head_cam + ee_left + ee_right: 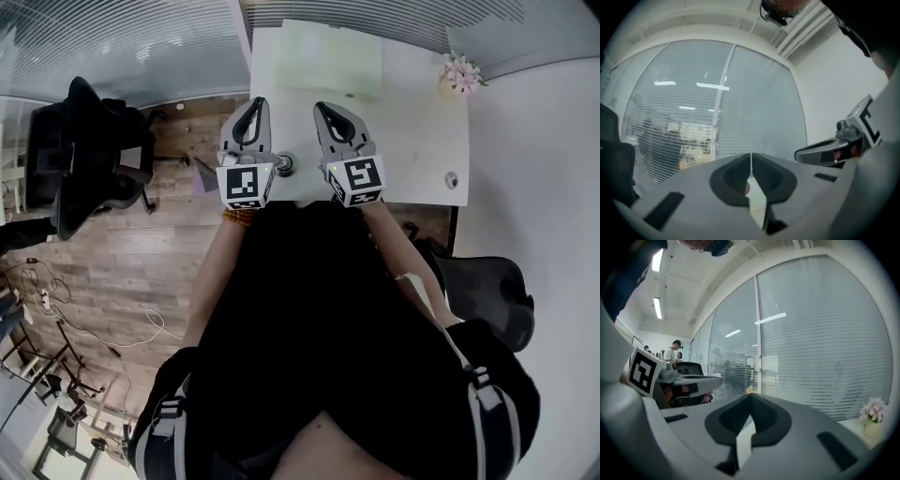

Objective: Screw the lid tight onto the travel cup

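Looking steeply down from the head camera, a person in dark clothing stands at the near edge of a white bench (412, 141) and holds one tool in each hand, side by side above the bench edge. The left tool (255, 101) and the right tool (324, 107) both point away from the person, with their marker cubes nearest the body.

Each tool's own camera shows its jaws clenched, tips meeting, with nothing gripped between them. Both cameras look out at a glass wall covered with horizontal blinds (820, 348), so the tools are raised off the bench rather than aimed at anything on it.

Between the two tools, right at the near edge of the bench, sits a small round dark-and-silver object that may be the travel cup (284, 165) seen from above; it is too small to tell for certain. Neither tool touches it. A second small round thing (452, 180) lies well apart to the right, near the right edge of the bench; whether it is the lid cannot be told.

At the far side of the bench lies a pale green sheet (328, 56), and a small pot of pink flowers (461, 73) stands in the far right corner. A black office chair (80, 155) stands on the wooden floor (141, 272) to the left.
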`<action>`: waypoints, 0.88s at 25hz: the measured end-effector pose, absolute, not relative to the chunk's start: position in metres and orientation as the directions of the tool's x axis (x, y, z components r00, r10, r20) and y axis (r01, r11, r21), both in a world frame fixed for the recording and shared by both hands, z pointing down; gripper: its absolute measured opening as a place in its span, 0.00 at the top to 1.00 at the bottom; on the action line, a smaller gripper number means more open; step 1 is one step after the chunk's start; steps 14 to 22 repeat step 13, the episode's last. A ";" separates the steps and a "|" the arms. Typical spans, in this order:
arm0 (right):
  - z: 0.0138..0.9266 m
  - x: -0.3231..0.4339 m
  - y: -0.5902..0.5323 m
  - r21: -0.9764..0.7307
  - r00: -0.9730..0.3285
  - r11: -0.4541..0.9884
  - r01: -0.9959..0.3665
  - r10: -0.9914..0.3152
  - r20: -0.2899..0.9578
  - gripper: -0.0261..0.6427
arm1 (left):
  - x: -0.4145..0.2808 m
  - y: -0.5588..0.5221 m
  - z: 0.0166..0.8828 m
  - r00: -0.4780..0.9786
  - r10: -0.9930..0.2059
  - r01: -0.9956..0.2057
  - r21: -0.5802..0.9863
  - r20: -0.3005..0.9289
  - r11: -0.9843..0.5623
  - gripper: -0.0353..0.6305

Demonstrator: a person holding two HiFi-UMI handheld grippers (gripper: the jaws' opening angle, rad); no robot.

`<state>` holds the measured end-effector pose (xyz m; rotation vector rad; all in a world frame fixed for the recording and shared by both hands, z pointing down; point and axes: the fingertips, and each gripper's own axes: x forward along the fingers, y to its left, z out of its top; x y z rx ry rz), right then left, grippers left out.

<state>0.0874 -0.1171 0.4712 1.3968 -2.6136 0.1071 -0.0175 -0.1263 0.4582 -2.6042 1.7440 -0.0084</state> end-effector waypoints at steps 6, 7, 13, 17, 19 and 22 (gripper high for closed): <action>0.474 0.081 -0.113 0.025 -0.564 0.578 -0.816 -0.805 0.187 0.96 | -0.014 -0.122 0.462 0.404 -0.915 -0.915 -0.017 0.016 -0.404 0.92; 0.474 0.080 -0.112 0.024 -0.569 0.583 -0.812 -0.801 0.184 0.96 | -0.014 -0.121 0.463 0.407 -0.913 -0.913 -0.018 0.016 -0.407 0.92; 0.479 0.078 -0.110 0.024 -0.569 0.583 -0.812 -0.800 0.191 0.96 | -0.013 -0.114 0.466 0.433 -0.901 -0.901 -0.019 0.018 -0.434 0.92; 0.479 0.078 -0.110 0.024 -0.569 0.583 -0.812 -0.800 0.191 0.96 | -0.013 -0.114 0.466 0.433 -0.901 -0.901 -0.019 0.018 -0.434 0.92; 0.479 0.078 -0.110 0.024 -0.569 0.583 -0.812 -0.800 0.191 0.96 | -0.013 -0.114 0.466 0.433 -0.901 -0.901 -0.019 0.018 -0.434 0.92; 0.479 0.078 -0.110 0.024 -0.569 0.583 -0.812 -0.800 0.191 0.96 | -0.013 -0.114 0.466 0.433 -0.901 -0.901 -0.019 0.018 -0.434 0.92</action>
